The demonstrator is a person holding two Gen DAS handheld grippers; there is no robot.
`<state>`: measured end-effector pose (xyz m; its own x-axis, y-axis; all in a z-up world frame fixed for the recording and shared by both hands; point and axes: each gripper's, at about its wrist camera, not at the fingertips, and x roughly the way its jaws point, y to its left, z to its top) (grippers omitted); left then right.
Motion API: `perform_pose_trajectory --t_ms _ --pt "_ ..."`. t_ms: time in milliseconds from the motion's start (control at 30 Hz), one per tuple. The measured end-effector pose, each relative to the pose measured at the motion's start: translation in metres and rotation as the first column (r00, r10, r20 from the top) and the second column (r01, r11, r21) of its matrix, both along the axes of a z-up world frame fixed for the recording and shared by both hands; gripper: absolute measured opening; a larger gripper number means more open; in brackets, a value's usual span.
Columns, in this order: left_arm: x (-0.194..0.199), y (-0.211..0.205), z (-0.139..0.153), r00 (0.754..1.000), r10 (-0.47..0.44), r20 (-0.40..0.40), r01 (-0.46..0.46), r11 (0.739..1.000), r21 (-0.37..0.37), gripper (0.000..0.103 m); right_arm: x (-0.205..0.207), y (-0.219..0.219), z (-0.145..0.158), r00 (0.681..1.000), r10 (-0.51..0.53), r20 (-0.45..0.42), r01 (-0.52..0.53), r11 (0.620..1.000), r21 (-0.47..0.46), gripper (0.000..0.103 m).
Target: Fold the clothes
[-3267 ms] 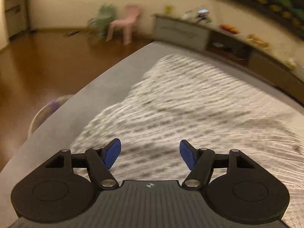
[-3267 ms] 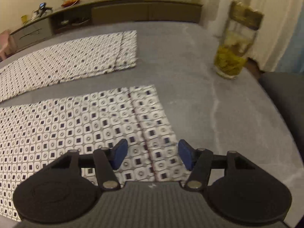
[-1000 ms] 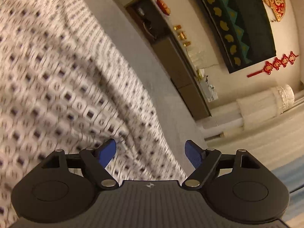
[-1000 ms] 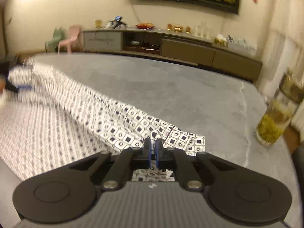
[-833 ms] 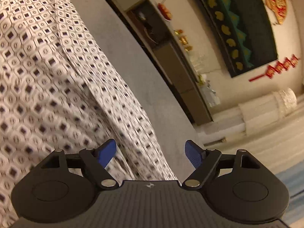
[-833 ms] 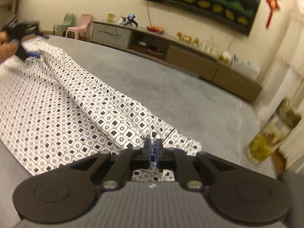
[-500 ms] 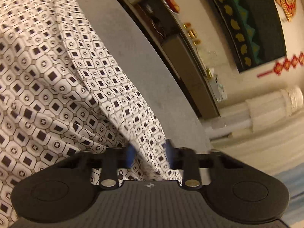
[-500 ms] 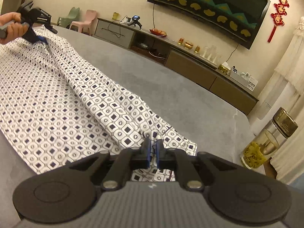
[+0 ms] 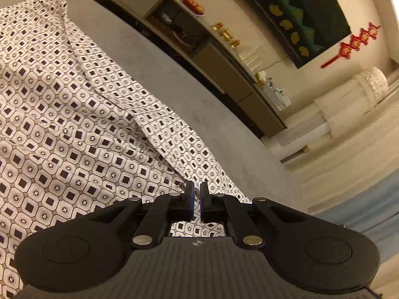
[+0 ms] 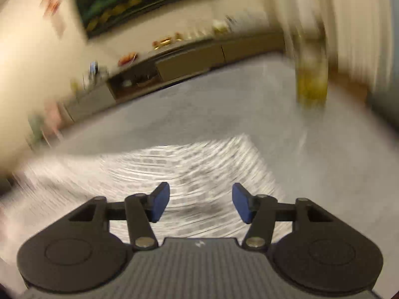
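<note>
Left gripper (image 9: 196,191) pinching patterned cloth (image 9: 74,114) edge; right gripper (image 10: 200,203) spread above it

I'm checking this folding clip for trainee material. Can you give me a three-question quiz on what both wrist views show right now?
1. True or false: the left gripper is shut on the patterned garment.
2. How do the right gripper jaws stand? A) apart B) together C) out of view
3. What does the garment lie on?

Key:
1. True; the jaws pinch the fabric edge.
2. A; nothing is between them, though the view is blurred.
3. The grey table.
</note>
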<state>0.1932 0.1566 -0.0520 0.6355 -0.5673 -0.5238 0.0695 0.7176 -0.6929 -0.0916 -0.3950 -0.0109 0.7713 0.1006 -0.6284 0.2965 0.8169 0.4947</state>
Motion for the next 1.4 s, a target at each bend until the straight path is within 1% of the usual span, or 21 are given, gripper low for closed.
perform_pose_trajectory --t_ms 67,133,233,300,367,433,500,567,633,667,767,867,900,933,1033,1067,1100,1167,1200,1267,1400 --pt "-0.002 -0.004 0.001 1.000 -0.015 0.017 0.015 1.000 0.000 0.003 0.003 -0.012 -0.016 0.998 -0.062 -0.016 0.064 0.972 0.224 0.058" --pt "-0.007 -0.006 0.002 0.999 -0.033 0.037 0.033 0.999 0.003 0.003 0.011 -0.025 -0.035 0.987 -0.141 -0.079 0.160 0.917 0.366 0.060" --pt "-0.016 -0.008 0.008 0.993 -0.065 0.096 0.066 0.998 -0.003 0.003 0.024 -0.042 -0.052 0.957 -0.222 -0.188 0.287 0.832 0.474 0.062" --pt "-0.024 -0.009 0.012 0.988 -0.090 0.128 0.092 0.996 -0.011 0.003 0.032 -0.039 -0.047 0.954 -0.233 -0.191 0.297 0.829 0.473 0.062" --pt "-0.028 -0.009 0.011 0.988 -0.093 0.125 0.095 0.995 -0.014 0.003 0.041 -0.030 -0.033 0.959 -0.227 -0.167 0.274 0.892 0.360 0.065" --pt "-0.027 -0.009 0.005 0.990 -0.094 0.105 0.096 0.995 -0.013 0.003 0.052 -0.013 -0.016 0.969 -0.215 -0.125 0.231 0.964 0.133 0.067" --pt "-0.021 -0.008 -0.003 0.993 -0.089 0.071 0.090 0.996 -0.014 0.003 0.062 -0.004 -0.008 0.983 -0.160 -0.088 0.156 0.987 -0.050 0.067" --pt "-0.015 -0.005 -0.012 0.997 -0.077 0.028 0.078 0.996 -0.034 0.003 0.075 0.003 -0.011 0.992 -0.045 -0.115 0.030 0.991 -0.128 0.065" --pt "-0.010 -0.001 -0.018 0.998 -0.058 0.001 0.058 0.996 -0.061 0.003 0.081 0.009 -0.017 0.982 0.071 -0.177 -0.094 0.988 -0.123 0.030" --pt "-0.008 0.002 -0.020 0.999 -0.044 -0.006 0.044 0.996 -0.073 0.003 0.081 0.015 -0.017 0.972 0.124 -0.201 -0.153 0.978 -0.138 0.011" --pt "-0.002 0.006 -0.020 0.999 -0.028 -0.024 0.026 0.996 -0.090 0.010 0.051 0.043 0.001 0.933 0.281 -0.223 -0.345 0.876 -0.338 0.010" --pt "0.007 0.000 -0.020 0.999 -0.043 -0.033 0.040 0.995 -0.090 0.035 0.019 0.065 0.009 0.889 0.318 -0.330 -0.451 0.732 -0.510 0.011" --pt "0.009 -0.003 -0.022 0.998 -0.046 -0.036 0.043 0.995 -0.089 0.042 0.013 0.066 0.008 0.880 0.318 -0.353 -0.467 0.717 -0.517 0.012" --pt "0.012 -0.006 -0.023 0.998 -0.049 -0.039 0.045 0.995 -0.088 0.042 0.010 0.063 0.007 0.885 0.301 -0.356 -0.454 0.729 -0.512 0.014" --pt "0.015 -0.011 -0.027 0.997 -0.048 -0.055 0.044 0.996 -0.076 0.042 0.007 0.051 0.005 0.920 0.219 -0.324 -0.349 0.834 -0.427 0.029" --pt "0.015 -0.012 -0.029 0.997 -0.047 -0.061 0.042 0.997 -0.071 0.042 0.006 0.044 0.005 0.937 0.186 -0.294 -0.290 0.884 -0.366 0.045" --pt "0.015 -0.013 -0.031 0.997 -0.045 -0.067 0.041 0.997 -0.066 0.042 0.003 0.035 0.004 0.954 0.154 -0.256 -0.225 0.935 -0.275 0.055" --pt "0.016 -0.015 -0.034 0.996 -0.042 -0.079 0.038 0.998 -0.056 0.042 -0.004 0.016 0.001 0.979 0.078 -0.187 -0.092 0.994 -0.066 0.057" --pt "0.016 -0.016 -0.035 0.996 -0.041 -0.084 0.037 0.998 -0.052 0.042 -0.009 0.006 -0.005 0.986 0.037 -0.160 -0.026 0.997 0.071 0.057" --pt "0.017 -0.015 -0.036 0.996 -0.042 -0.084 0.038 0.998 -0.052 0.042 -0.018 -0.011 -0.022 0.988 -0.046 -0.144 0.089 0.946 0.311 0.057" --pt "0.022 -0.019 -0.038 0.995 -0.054 -0.088 0.049 0.997 -0.051 0.042 -0.017 -0.022 -0.049 0.969 -0.139 -0.203 0.214 0.884 0.416 0.059"
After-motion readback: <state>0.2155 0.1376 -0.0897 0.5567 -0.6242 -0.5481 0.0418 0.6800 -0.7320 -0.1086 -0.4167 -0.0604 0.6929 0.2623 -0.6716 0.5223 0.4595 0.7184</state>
